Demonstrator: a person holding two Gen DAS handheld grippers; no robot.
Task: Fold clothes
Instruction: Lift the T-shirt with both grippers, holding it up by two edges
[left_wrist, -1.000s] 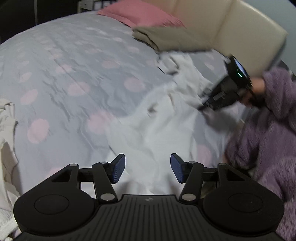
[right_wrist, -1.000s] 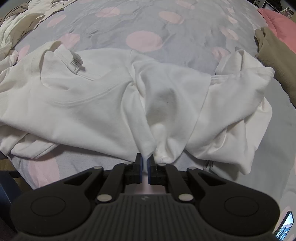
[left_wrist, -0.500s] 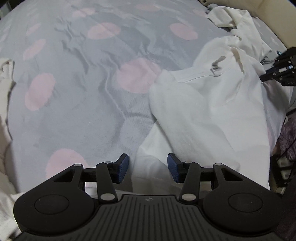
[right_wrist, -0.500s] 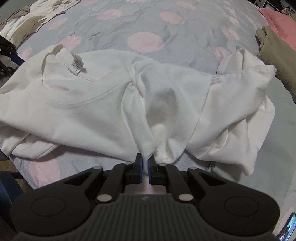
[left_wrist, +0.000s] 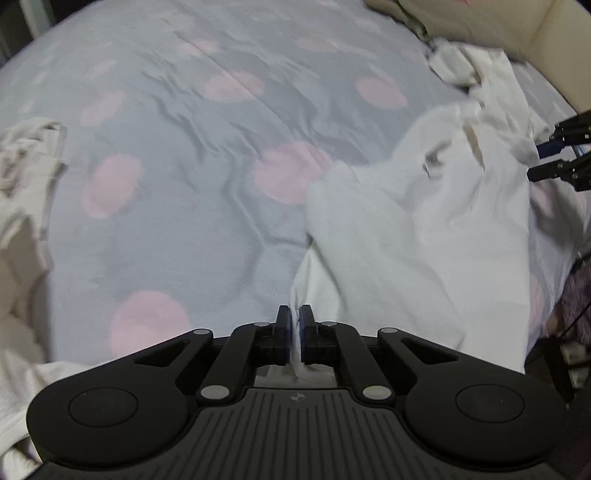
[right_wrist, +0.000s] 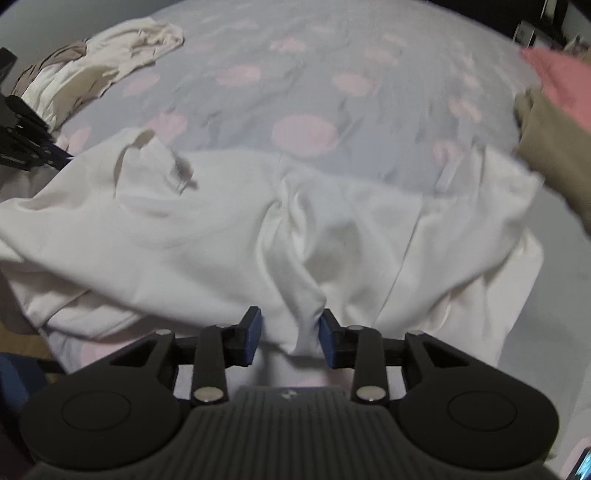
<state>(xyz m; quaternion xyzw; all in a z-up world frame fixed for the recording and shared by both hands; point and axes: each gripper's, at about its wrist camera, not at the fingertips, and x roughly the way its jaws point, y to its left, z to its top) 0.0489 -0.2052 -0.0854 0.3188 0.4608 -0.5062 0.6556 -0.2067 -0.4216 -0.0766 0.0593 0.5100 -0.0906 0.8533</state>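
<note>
On the near edge of the bed (right_wrist: 369, 55), the white shirt (right_wrist: 184, 236) lies rumpled, not folded flat. The left gripper (left_wrist: 294, 332) pinches its edge; the right gripper (right_wrist: 290, 339) gapes around a ridge.

Left gripper (left_wrist: 294, 334): matte black body, ribbed central housing with a small round emblem, two round discs at the outer corners. Black linkage arms carry silver screw heads at the pivots. Jaws faced with blue pads.

Right gripper (right_wrist: 290, 338): same build, with black ribbed housing, round side discs, silver pivot screws and blue pads on the jaws.

Purple fuzzy sleeve (left_wrist: 576, 295) visible at the right edge of the left wrist view; blurred.
</note>
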